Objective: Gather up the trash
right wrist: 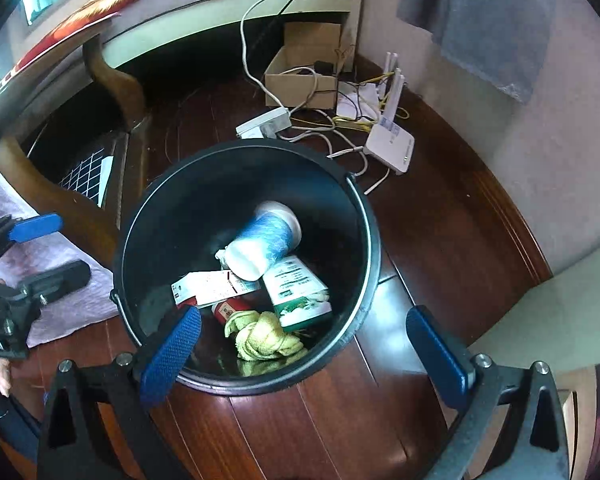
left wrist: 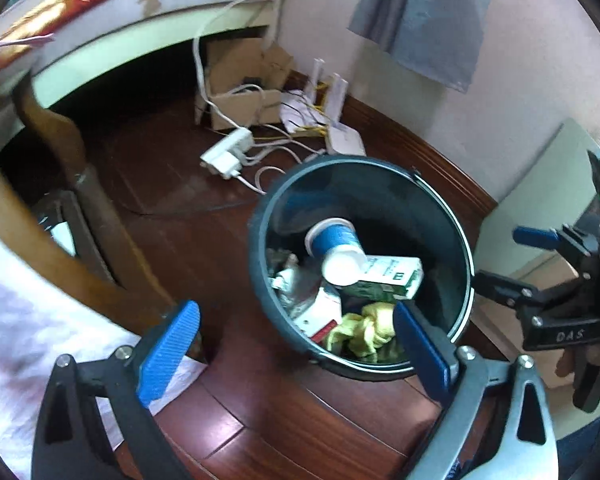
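- Black bucket (right wrist: 364, 216) stands upright on the dark wooden floor (right wrist: 340, 432), serving as the trash bin; both claws hang above its near rim, pointing steeply down into it.
- Contents, seen from the right wrist: a blue-and-white paper cup (right wrist: 266, 242) lying on its side at the bucket's middle, long axis running from the far-right wall down toward the near-left, overlapping the rest.
- Beside and partly under the cup: a green-and-white carton (right wrist: 298, 292) on the right side of the bucket, a white card packet (right wrist: 212, 284) on the left, a red item (right wrist: 230, 307) only partly visible between them.
- A yellow cloth (right wrist: 264, 338), crumpled, lies against the bucket's near wall.
- Right claw (right wrist: 304, 354): jaws spread wide, nothing between the pads; its left pad overlaps the bucket's near-left rim, its right pad sits outside the rim over bare floor.
- Left claw (left wrist: 296, 356): likewise wide open and empty; its right pad overlaps the bucket's near rim by the yellow cloth, its left pad is off to the bucket's left.
- Judgement: both loads appear already dropped in; neither claw needs to reach into the bucket, so the next move is away from it toward further trash.
- No loose trash is evident on the floor beside the bucket; beyond its far rim lie a power strip (right wrist: 264, 124), cables, a router (right wrist: 392, 148) and a cardboard box (right wrist: 300, 80) under the table (right wrist: 220, 12).
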`<state>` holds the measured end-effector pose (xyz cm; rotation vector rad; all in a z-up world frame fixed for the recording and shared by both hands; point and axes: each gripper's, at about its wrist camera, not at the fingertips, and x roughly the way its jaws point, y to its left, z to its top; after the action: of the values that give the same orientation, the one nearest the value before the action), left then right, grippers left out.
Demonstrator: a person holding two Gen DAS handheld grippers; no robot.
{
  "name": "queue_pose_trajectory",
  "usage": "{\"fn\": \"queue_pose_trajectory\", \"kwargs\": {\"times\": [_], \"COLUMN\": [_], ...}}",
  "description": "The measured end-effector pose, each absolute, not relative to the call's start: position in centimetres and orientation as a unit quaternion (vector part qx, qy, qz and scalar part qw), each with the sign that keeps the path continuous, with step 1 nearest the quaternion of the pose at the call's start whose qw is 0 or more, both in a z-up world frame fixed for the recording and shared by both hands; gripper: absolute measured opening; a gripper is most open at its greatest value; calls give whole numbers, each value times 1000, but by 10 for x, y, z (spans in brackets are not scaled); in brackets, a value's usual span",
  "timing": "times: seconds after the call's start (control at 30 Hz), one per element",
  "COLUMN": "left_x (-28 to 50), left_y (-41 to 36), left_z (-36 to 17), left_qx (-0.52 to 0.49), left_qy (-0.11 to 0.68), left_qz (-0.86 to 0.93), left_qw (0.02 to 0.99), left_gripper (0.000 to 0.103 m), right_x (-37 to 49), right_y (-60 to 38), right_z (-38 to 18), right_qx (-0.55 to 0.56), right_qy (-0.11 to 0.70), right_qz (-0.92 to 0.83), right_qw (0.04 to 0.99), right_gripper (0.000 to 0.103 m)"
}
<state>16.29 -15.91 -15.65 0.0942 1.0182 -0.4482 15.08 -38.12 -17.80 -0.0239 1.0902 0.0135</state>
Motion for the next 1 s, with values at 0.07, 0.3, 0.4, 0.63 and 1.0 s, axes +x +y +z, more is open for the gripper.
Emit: {"fn": "queue_pose_trajectory", "kwargs": {"times": [0.07, 0.3, 0.4, 0.63, 1.0], "left_x": [160, 148, 141, 119, 74], "left_y": [-154, -139, -132, -110, -64], "left_z": [-153, -139, -128, -90, -36], "left_qx": [44, 44, 38, 29, 18], "left_qy": [479, 463, 457, 430, 383], "left_qz": [-206, -191, -184, -166, -143], "left_qw": [852, 865, 870, 887, 912], "left_gripper": [98, 98, 98, 98, 100], "right_x": [149, 144, 139, 122, 76], "right_y": [-378, -358, -345, -315, -259], "right_z": [-175, -151, -137, -101, -42], "right_qx": [-14, -14, -20, -21, -47], "right_qy": [516, 495, 487, 463, 415], "right_qz": [6, 21, 29, 40, 53], "right_qw": [856, 868, 873, 885, 907], "right_gripper": [103, 103, 103, 103, 103]}}
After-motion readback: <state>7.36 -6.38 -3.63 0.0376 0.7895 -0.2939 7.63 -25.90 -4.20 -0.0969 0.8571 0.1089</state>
